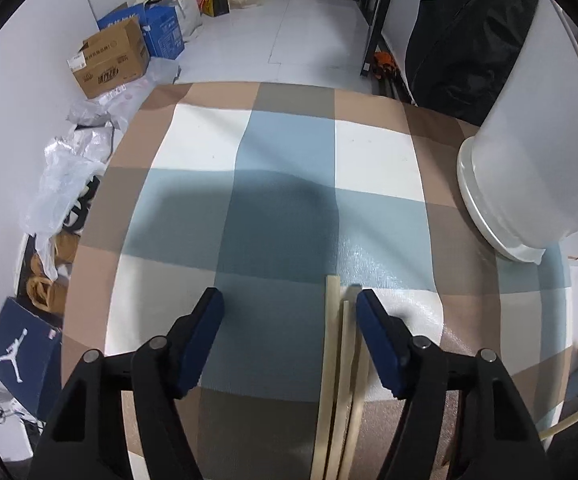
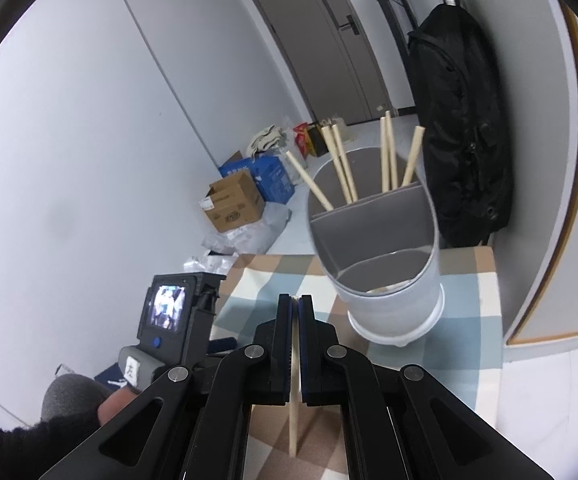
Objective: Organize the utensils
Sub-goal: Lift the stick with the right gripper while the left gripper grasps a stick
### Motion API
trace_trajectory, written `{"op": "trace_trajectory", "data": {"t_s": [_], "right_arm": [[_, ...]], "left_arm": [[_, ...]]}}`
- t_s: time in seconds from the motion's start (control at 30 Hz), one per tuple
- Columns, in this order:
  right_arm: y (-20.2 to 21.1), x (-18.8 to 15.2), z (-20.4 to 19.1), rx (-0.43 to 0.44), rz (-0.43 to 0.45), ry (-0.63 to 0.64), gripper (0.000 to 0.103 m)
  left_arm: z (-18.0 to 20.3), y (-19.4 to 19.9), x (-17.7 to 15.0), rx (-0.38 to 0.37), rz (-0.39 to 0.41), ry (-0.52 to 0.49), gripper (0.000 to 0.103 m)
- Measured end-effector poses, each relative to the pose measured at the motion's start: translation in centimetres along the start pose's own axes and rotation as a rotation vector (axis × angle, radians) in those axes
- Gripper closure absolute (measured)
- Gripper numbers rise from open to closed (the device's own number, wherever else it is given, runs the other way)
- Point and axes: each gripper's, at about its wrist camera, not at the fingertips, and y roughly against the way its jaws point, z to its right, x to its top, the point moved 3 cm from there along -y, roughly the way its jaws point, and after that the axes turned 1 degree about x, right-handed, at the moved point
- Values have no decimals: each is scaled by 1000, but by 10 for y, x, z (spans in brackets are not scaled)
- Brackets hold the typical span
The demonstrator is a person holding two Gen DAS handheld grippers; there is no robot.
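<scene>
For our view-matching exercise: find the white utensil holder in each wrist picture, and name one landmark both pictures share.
Left wrist view: the white utensil holder stands at the right edge, on the checked tablecloth.
Right wrist view: it sits centre-right, beyond the shut right claw, with chopsticks standing in its rear compartments.
Shared landmark: the brown cardboard box on the floor.

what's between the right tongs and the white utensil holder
Only bare checked tablecloth, per the right wrist view. The right tongs, shut on a chopstick, sit just short of the holder.
</scene>
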Motion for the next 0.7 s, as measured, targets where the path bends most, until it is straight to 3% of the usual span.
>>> {"op": "trace_trajectory", "data": {"t_s": [0.37,0.43,0.6,0.7], "right_arm": [[6,0,1,0,7,-9,101],[6,-1,-1,-2,8,-1,101],[6,-2,-2,-4,11,-3,101],[6,-2,-1,-6,11,-8,101]], "left_arm": [[-7,-2,6,2,-3,1,60],[-7,-3,8,-7,-7,12,69],[-6,-6,15,-12,-36,7,75],[-5,-8,19,19,-44,-14,87]]}}
